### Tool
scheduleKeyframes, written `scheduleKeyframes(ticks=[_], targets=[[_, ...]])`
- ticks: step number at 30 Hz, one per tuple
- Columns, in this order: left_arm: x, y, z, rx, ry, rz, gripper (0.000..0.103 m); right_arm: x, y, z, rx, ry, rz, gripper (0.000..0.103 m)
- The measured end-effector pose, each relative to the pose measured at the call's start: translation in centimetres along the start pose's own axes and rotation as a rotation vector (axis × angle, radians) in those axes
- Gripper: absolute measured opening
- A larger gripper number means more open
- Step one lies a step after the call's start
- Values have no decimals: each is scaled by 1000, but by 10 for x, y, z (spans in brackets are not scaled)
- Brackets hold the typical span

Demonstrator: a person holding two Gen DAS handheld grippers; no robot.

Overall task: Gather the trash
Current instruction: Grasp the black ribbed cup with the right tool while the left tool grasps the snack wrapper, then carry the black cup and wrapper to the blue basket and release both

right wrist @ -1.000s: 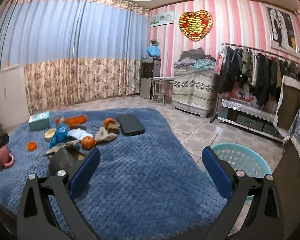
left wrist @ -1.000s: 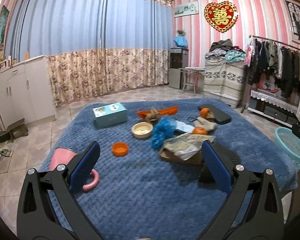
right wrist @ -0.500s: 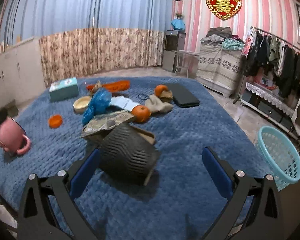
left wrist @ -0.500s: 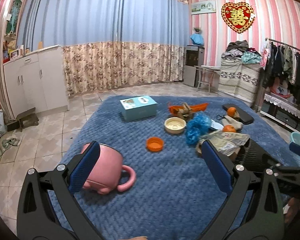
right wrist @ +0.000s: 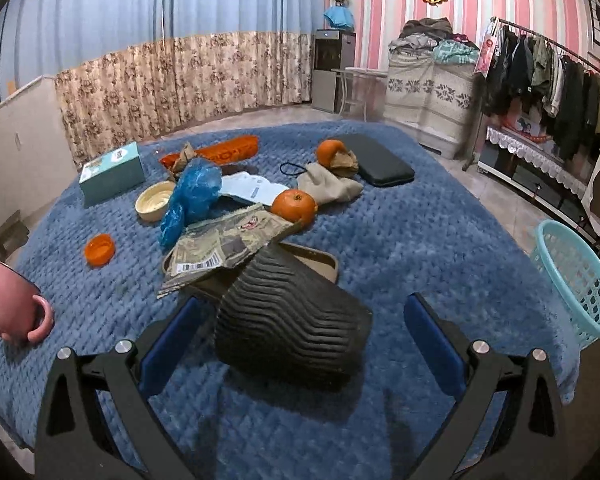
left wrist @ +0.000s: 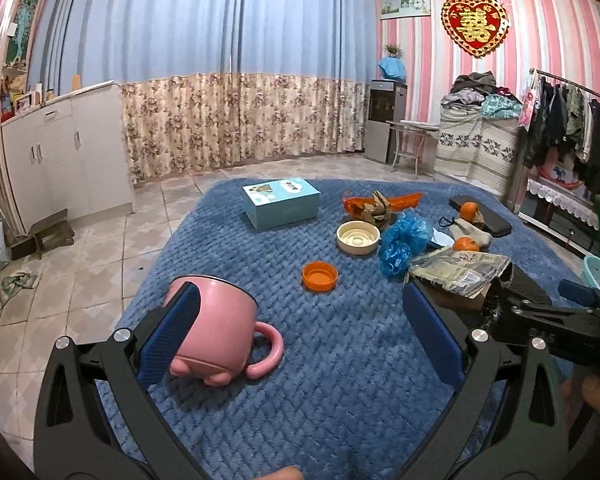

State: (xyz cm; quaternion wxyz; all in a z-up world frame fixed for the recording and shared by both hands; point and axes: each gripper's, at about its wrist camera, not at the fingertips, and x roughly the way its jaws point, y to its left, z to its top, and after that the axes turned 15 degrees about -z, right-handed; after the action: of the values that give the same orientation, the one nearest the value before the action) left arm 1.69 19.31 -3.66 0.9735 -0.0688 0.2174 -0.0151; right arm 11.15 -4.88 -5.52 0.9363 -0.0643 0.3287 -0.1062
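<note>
A person is working over a blue quilted bed (right wrist: 420,240) strewn with clutter, one pair of tongs in each hand. The right tongs (right wrist: 300,336) are hanging wide open and holding nothing, their blue pads flanking a ribbed black bin (right wrist: 288,320) that is lying on its side at centre frame, probably so it can be righted or gripped as the trash container. At 11 o'clock from the bin, crumpled newspaper (right wrist: 224,248) is draping over a shallow cardboard tray (right wrist: 316,260), with a blue plastic bag (right wrist: 192,196) and an orange (right wrist: 294,206) just beyond it. The left tongs (left wrist: 300,336) are likewise gaping and empty, one pad passing in front of a pink mug (left wrist: 216,328) at 9 o'clock; an orange lid (left wrist: 320,276) is sitting ahead at 12. A turquoise basket (right wrist: 576,284) is standing on the floor off the bed's edge at 3 o'clock, likely another destination for refuse.
</note>
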Motion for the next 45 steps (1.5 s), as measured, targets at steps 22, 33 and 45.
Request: scheduleKeyframes(ticks=[22,33,45], targets=[[39,-43,-7,8,79,-111,98,23,-70,1,11,-5,37,86],[106,-90,-22,-68,250,-165,96,43,-160,27,9,-78,-78,86],[156,-127,-28,-34,364,-166,53,68,-203,18,108,-41,-59,86]])
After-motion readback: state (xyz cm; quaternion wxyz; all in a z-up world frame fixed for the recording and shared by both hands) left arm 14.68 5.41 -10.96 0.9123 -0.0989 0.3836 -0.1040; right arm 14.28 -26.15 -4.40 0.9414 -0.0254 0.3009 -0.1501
